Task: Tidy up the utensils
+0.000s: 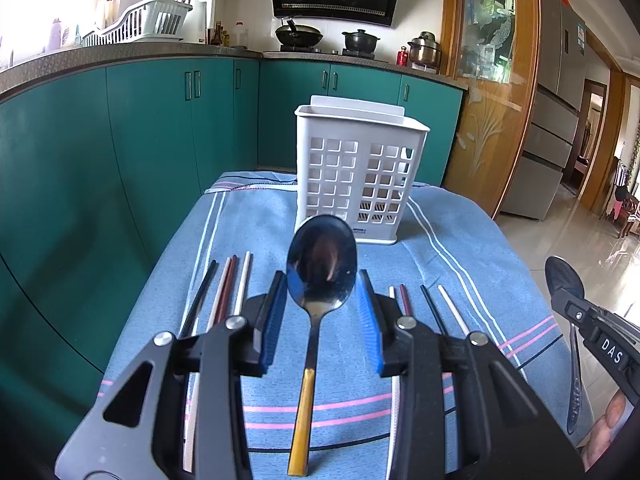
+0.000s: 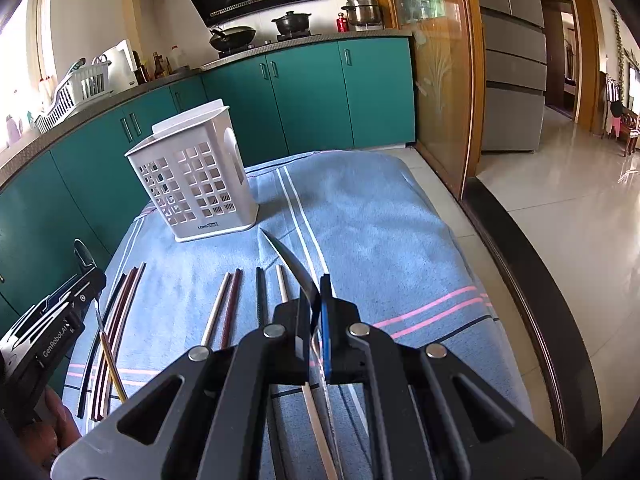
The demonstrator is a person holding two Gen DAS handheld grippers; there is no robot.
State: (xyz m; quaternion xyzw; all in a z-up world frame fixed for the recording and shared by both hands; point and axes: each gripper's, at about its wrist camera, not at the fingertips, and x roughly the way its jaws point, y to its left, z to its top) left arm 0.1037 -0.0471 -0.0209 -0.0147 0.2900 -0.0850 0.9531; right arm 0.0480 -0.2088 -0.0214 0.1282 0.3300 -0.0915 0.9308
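In the left wrist view my left gripper [image 1: 322, 280] is shut on a gold-handled spoon [image 1: 322, 264]. Its blue pads press the sides of the bowl, which stands upright, and the handle slopes down toward the camera. My right gripper [image 2: 314, 284] is shut on a steel spoon [image 2: 290, 258] seen edge-on, its bowl curving forward past the fingertips. Both hover over the near part of a blue striped cloth [image 2: 380, 232]. A white slotted utensil holder [image 1: 360, 168] [image 2: 192, 184] stands upright at the cloth's far end. Several chopsticks [image 1: 224, 288] [image 2: 228, 304] lie in rows on the cloth under the grippers.
Teal cabinets [image 1: 160, 128] run along the left and back, under a counter with a dish rack [image 1: 140, 20], a wok and pots. A glass sliding door [image 2: 440, 100] and a tiled floor [image 2: 560, 220] lie to the right. The cloth drops off at both side edges.
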